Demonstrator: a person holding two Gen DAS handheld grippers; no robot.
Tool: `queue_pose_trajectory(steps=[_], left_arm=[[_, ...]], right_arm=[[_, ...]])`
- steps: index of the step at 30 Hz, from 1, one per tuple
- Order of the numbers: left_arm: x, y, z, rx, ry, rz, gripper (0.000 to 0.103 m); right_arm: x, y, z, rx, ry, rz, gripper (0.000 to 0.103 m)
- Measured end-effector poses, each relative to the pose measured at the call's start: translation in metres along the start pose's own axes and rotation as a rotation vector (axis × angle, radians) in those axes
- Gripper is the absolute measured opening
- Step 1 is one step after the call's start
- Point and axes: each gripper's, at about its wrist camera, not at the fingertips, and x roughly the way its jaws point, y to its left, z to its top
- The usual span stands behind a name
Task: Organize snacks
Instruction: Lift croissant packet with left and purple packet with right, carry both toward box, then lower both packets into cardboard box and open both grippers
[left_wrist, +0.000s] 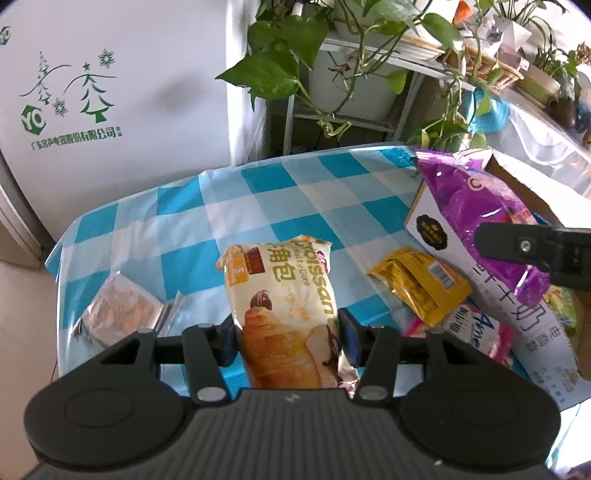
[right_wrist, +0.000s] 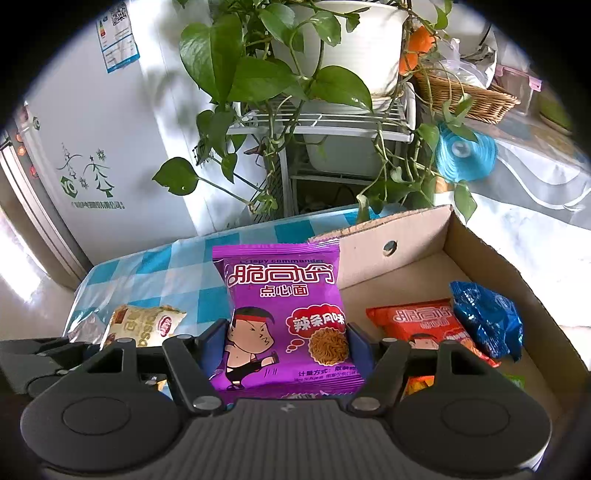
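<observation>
My left gripper (left_wrist: 288, 341) is shut on a cream croissant packet (left_wrist: 284, 295), held above the blue-and-white checked tablecloth (left_wrist: 258, 199). My right gripper (right_wrist: 286, 349) is shut on a purple noodle-snack packet (right_wrist: 284, 310), lifted near the left wall of an open cardboard box (right_wrist: 399, 254). In the left wrist view that purple packet (left_wrist: 476, 199) hangs over the box at the right with a right finger (left_wrist: 532, 251) on it. Inside the box lie an orange noodle packet (right_wrist: 417, 325) and a blue packet (right_wrist: 487, 317). The croissant packet (right_wrist: 144, 325) shows at the left of the right wrist view.
On the cloth lie a silver foil packet (left_wrist: 122, 314), a yellow packet (left_wrist: 421, 284) and a pink-and-white packet (left_wrist: 476, 332). A white cabinet (left_wrist: 110, 92) and a plant rack (left_wrist: 351, 92) with trailing leaves stand behind the table. The table's left edge drops to the floor.
</observation>
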Motion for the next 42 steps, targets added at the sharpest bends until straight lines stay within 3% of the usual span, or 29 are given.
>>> queue_pose_trajectory(steps=[9,16,23,31,42], left_arm=[[-0.035,-0.001,-0.024,-0.020,-0.089,-0.032,0.051],[-0.043,-0.002,-0.048,-0.037,-0.082,-0.039,0.051],[-0.039,-0.009,-0.059,-0.029,-0.062,-0.048,0.051],[-0.037,-0.007,-0.062,-0.065,-0.052,-0.051,0.051],[-0.045,-0.024,-0.053,-0.086,-0.064,-0.059,0.051]], right_arm=[[-0.015,0.000,-0.016,0.014,0.005,0.021,0.074],[-0.022,0.002,-0.028,0.008,0.046,0.078,0.074],[-0.029,-0.003,-0.032,-0.002,0.050,0.073,0.074],[-0.047,-0.027,-0.026,0.053,-0.010,0.061,0.074],[-0.085,-0.095,-0.012,0.238,-0.162,0.022,0.074]])
